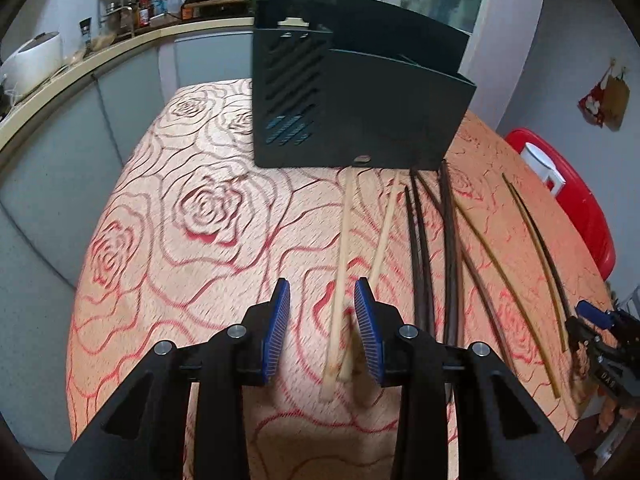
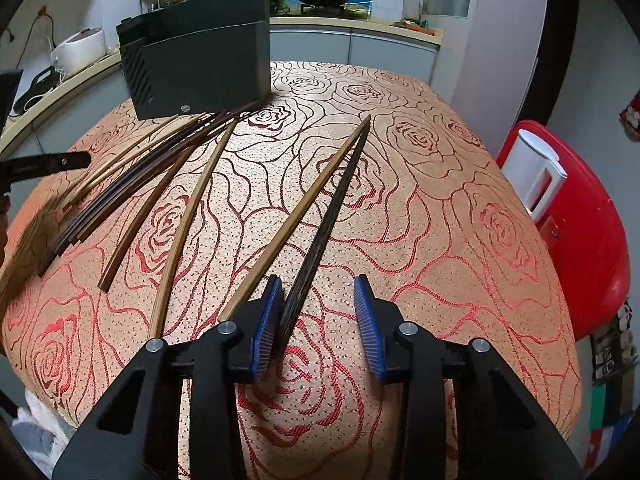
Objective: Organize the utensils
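**Both grippers open over the scattered chopsticks**

Nearest the left wrist camera, the left gripper [image 1: 322,320] stands with its blue pads apart and nothing clamped; a pale chopstick pair [image 1: 344,280] runs up between them, the thick ends lying close under the pads and blurred. Nearest the right wrist camera, the right gripper [image 2: 318,320] is likewise spread wide and grips nothing. A dark chopstick [image 2: 320,224] lies just beside the inner face of its left pad, and a tan chopstick [image 2: 296,216] passes outside that pad; the two tips meet far up the rose-patterned tablecloth [image 2: 460,240].

Risks, as I judge them:
- The dark stick sits hard against one pad rather than centred, so closing here may push it sideways or pinch it at an edge, letting it roll or pivot out.
- The left pads straddle two pale sticks that cross near their ends; a squeeze could catch only one, or scissor them apart.
- The remaining dark chopsticks [image 1: 436,248] lie fanned close together, so a careless sweep could scatter them.

The black utensil holder [image 1: 352,100] stands upright at the far side of the table, well apart from both grippers, with several chopstick tips lying near its base.
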`<state>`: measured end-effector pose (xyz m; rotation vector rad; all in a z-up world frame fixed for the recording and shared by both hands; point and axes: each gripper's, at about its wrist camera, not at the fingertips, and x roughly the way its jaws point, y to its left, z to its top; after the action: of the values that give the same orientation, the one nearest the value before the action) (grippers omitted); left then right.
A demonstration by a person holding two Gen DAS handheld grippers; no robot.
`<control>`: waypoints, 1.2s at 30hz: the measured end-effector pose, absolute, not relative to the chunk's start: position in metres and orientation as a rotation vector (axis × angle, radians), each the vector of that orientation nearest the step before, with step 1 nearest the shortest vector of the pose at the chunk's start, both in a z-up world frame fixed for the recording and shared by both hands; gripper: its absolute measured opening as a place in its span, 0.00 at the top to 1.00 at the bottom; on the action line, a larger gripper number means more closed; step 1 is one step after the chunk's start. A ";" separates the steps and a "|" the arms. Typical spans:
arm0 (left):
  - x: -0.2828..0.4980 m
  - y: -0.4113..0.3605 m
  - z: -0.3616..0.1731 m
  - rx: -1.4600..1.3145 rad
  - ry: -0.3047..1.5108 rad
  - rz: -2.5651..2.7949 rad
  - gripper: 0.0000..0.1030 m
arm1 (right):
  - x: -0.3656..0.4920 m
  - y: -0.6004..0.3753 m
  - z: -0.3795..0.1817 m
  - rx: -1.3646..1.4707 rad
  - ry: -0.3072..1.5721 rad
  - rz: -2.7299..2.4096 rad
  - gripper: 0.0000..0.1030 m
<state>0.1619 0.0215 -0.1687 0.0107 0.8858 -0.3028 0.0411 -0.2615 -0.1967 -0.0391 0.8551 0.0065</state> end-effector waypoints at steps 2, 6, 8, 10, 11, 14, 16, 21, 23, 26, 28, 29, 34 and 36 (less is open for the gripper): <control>0.167 0.015 -0.170 0.024 0.895 -0.314 0.70 | 0.041 -0.261 -0.197 -0.043 0.854 0.007 0.65; 0.173 0.001 -0.186 0.114 0.942 -0.286 0.82 | 0.041 -0.262 -0.197 -0.035 0.857 0.015 0.67; 0.167 0.002 -0.186 0.141 0.929 -0.270 0.85 | 0.041 -0.263 -0.197 -0.032 0.859 0.019 0.67; 0.161 0.008 -0.186 0.128 0.928 -0.266 0.85 | 0.041 -0.263 -0.196 -0.031 0.859 0.015 0.67; 0.158 0.010 -0.186 0.124 0.924 -0.266 0.85 | 0.040 -0.263 -0.196 -0.031 0.859 0.015 0.67; 0.136 0.013 -0.187 0.144 0.886 -0.278 0.85 | 0.035 -0.261 -0.198 -0.024 0.849 0.029 0.67; 0.125 0.013 -0.188 0.162 0.868 -0.273 0.85 | 0.031 -0.259 -0.198 -0.029 0.834 0.022 0.70; 0.120 0.010 -0.188 0.161 0.850 -0.270 0.94 | 0.028 -0.258 -0.199 -0.001 0.809 0.036 0.81; 0.119 0.008 -0.188 0.176 0.847 -0.266 0.94 | 0.027 -0.258 -0.200 0.002 0.802 0.031 0.88; 0.116 0.009 -0.185 0.189 0.860 -0.271 0.94 | 0.029 -0.262 -0.199 0.041 0.809 0.036 0.90; 0.111 0.012 -0.178 0.199 0.850 -0.261 0.94 | 0.029 -0.265 -0.197 0.063 0.810 0.039 0.92; 0.109 0.014 -0.173 0.205 0.838 -0.254 0.94 | 0.028 -0.266 -0.194 0.069 0.804 0.044 0.92; 0.092 0.025 -0.142 0.198 0.770 -0.241 0.94 | 0.019 -0.267 -0.170 0.069 0.720 0.044 0.92; 0.086 0.030 -0.129 0.193 0.752 -0.243 0.94 | 0.015 -0.268 -0.158 0.076 0.687 0.048 0.92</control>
<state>0.0861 0.0302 -0.1288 0.1930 0.7524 -0.2429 0.0147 -0.2685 -0.1583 0.0758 0.6869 0.0482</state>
